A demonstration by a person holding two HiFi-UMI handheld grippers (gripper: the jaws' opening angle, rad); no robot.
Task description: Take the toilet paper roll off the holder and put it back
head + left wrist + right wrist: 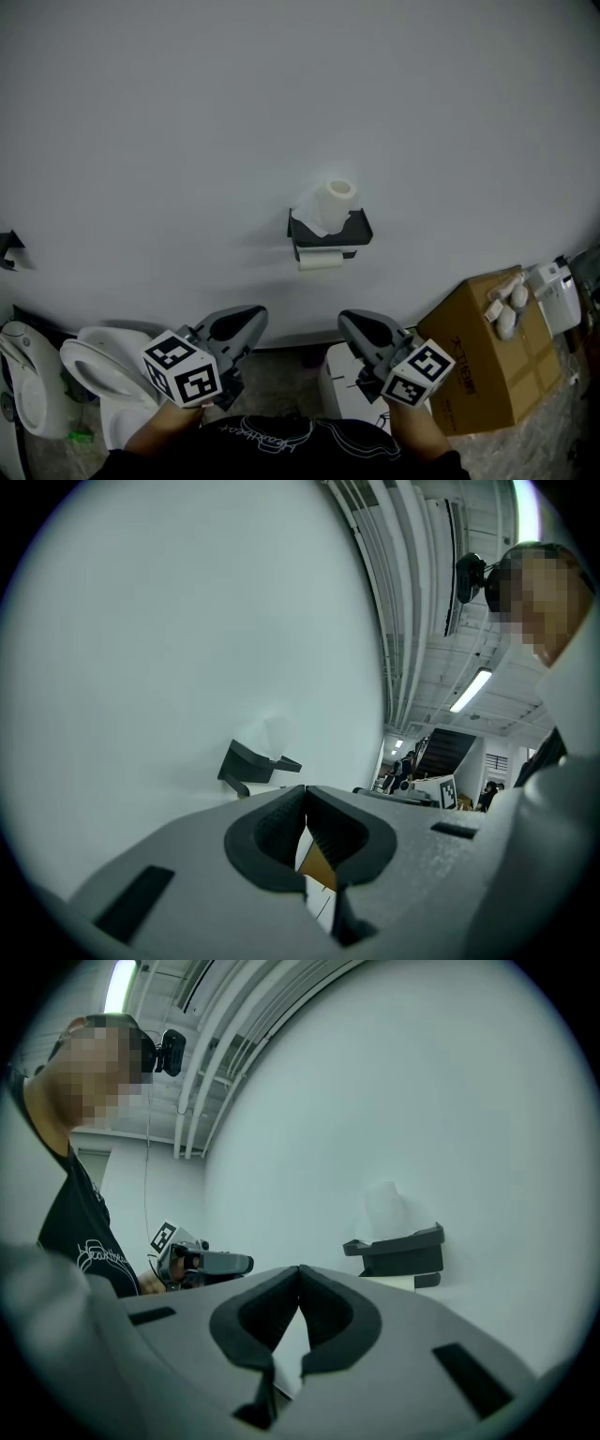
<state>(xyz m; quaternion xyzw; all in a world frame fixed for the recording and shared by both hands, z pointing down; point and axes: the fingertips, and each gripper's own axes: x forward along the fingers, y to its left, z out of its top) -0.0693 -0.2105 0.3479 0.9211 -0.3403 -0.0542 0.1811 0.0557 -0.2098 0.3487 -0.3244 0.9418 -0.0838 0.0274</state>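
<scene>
Both tools have their jaws pressed together with nothing between them. The left tool [247, 323] and right tool [353, 326] are held level, low in front of the wall [141, 141]. The roll [336, 199] stands with its long axis upright on top of the holder [330, 234], fixed mid-wall, ahead of and above the tools and well apart from them. It sits more nearly in line with the right tool, which likely reaches it first, once its jaws part.
</scene>
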